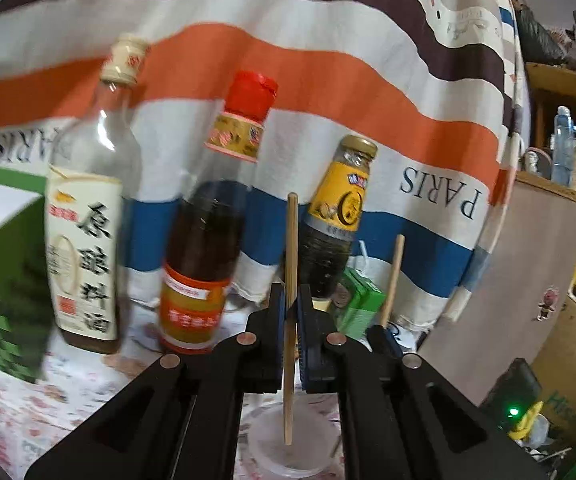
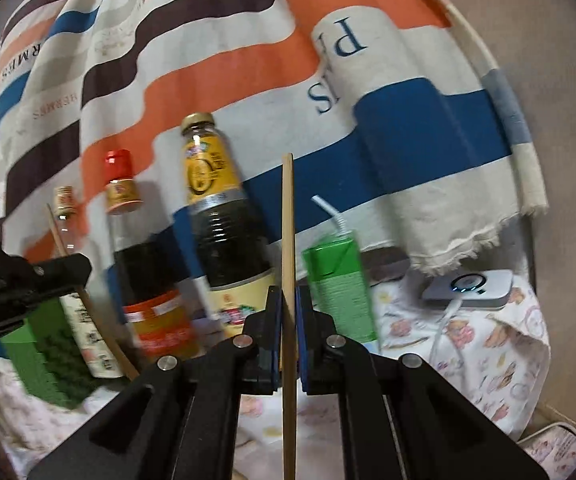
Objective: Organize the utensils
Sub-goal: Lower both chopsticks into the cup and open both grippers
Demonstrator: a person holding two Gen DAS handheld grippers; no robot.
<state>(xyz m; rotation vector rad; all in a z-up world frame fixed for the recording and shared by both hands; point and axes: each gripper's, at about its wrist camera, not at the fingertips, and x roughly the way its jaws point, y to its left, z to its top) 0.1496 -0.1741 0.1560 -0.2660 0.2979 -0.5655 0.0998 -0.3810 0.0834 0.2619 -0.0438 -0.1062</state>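
My left gripper (image 1: 290, 300) is shut on a wooden chopstick (image 1: 291, 248) held upright; its lower tip hangs over a clear plastic cup (image 1: 288, 456) on the table below. My right gripper (image 2: 288, 300) is shut on a second wooden chopstick (image 2: 288, 220), also upright. The right chopstick also shows in the left wrist view (image 1: 393, 276), to the right. The left gripper and its chopstick (image 2: 58, 236) show at the left of the right wrist view.
Three sauce bottles stand behind: a clear one with a white label (image 1: 88, 208), a red-capped one (image 1: 212, 216), a yellow-labelled one (image 1: 336, 216). A green drink carton (image 2: 340, 288) with a straw, a green box (image 1: 0, 272), a striped cloth backdrop and a white device (image 2: 472, 284).
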